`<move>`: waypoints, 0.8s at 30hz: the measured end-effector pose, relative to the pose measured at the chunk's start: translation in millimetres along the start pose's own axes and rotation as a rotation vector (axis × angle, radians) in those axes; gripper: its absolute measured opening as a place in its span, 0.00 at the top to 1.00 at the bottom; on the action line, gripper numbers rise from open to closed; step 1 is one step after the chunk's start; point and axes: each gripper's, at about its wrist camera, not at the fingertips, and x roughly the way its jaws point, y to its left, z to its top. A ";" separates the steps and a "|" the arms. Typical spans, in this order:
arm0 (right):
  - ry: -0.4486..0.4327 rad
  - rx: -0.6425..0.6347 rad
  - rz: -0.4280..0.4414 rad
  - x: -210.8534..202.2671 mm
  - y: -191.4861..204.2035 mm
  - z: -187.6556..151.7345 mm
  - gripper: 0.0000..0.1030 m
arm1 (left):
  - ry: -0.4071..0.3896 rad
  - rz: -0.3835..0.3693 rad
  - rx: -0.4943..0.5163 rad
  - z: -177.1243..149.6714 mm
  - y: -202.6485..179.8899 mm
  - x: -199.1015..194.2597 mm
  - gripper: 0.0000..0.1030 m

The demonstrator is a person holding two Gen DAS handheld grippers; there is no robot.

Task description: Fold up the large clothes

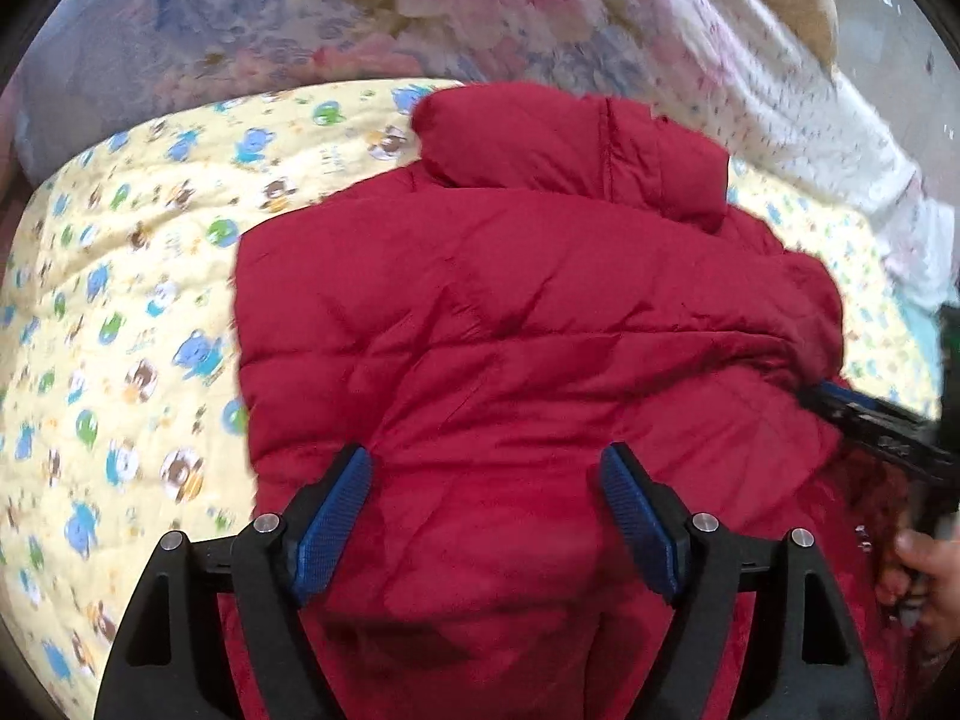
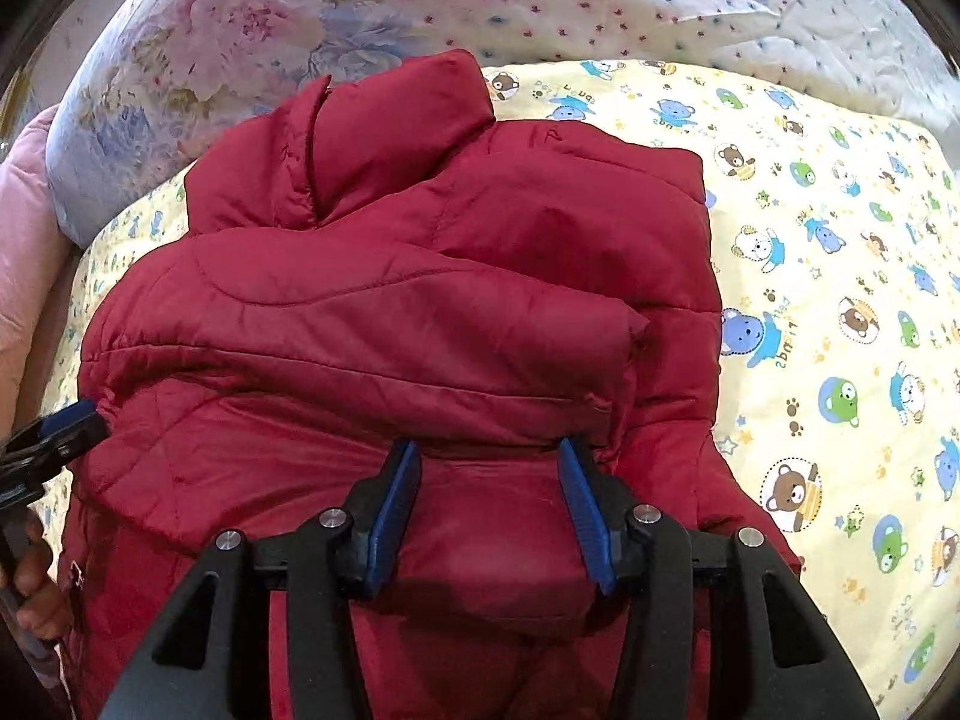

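Both tongs hang over our red puffer jacket (image 2: 420,300) on the bear-print quilt (image 2: 810,240): left gripper (image 1: 486,480) spread wide and empty, right gripper (image 2: 489,474) half-spread, astride a puffy fold. Soft, springy, slippery; we'd pinch seams or hem.

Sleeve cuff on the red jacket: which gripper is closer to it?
Right. The right gripper sits just below the sleeve cuff; the left gripper is over by the jacket's opposite edge.
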 end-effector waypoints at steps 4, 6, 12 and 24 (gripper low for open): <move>-0.006 0.002 0.008 -0.1 -0.5 -2.2 0.52 | 0.047 -0.002 -0.054 -6.7 18.1 14.2 0.22; -0.007 -0.004 0.004 -0.6 -0.2 -2.9 0.52 | 0.050 0.010 -0.053 -6.0 17.1 20.7 0.21; -0.013 -0.008 0.014 0.6 -1.8 -4.1 0.52 | 0.036 0.033 -0.038 -7.8 13.2 26.4 0.19; -0.054 0.051 0.059 -42.7 -9.5 -11.6 0.49 | 0.018 0.023 -0.119 -22.1 17.0 -11.5 0.19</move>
